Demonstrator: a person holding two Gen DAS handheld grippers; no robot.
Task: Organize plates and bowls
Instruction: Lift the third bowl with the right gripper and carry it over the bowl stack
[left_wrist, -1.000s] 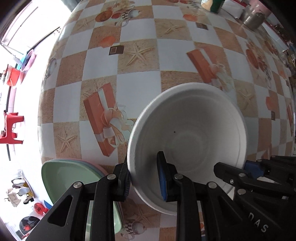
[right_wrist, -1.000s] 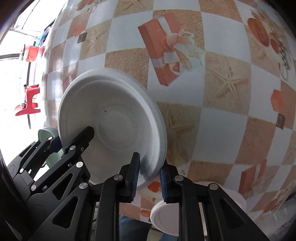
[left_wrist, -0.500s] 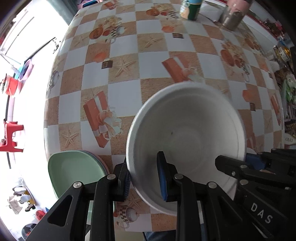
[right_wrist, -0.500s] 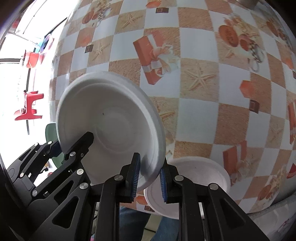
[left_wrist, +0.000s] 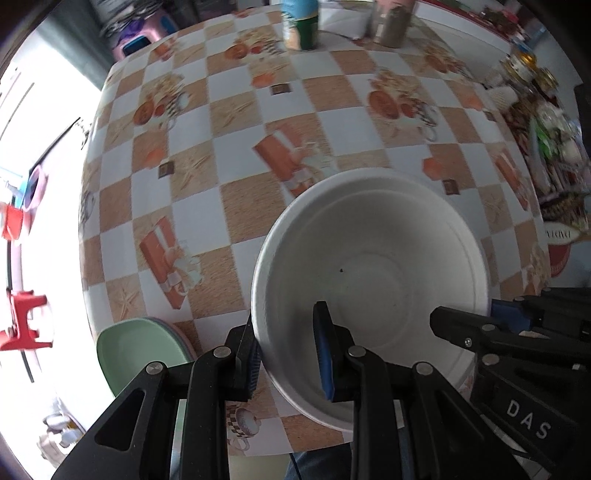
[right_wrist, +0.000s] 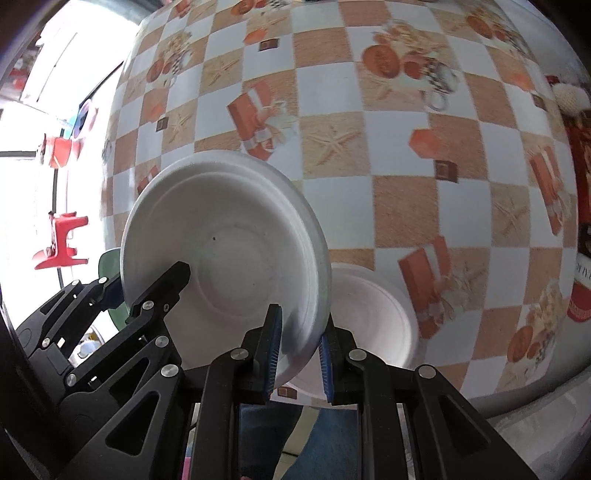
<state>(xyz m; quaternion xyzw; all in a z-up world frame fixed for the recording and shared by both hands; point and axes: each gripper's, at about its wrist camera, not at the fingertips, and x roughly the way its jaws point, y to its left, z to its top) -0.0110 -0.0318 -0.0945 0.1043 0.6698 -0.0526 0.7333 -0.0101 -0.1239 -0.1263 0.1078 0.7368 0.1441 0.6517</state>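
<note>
1. The left gripper (left_wrist: 288, 354) clamps the near-left rim of the round white foam bowl (left_wrist: 373, 273), held above the checked table (left_wrist: 236, 155).
2. The right gripper (right_wrist: 300, 354) pinches the bowl's opposite rim, pads on either side.

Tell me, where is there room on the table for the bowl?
The middle of the table is bare, between the bottles at the far edge and the plates near you: green plates left, white plate right. The right edge is cluttered.
</note>
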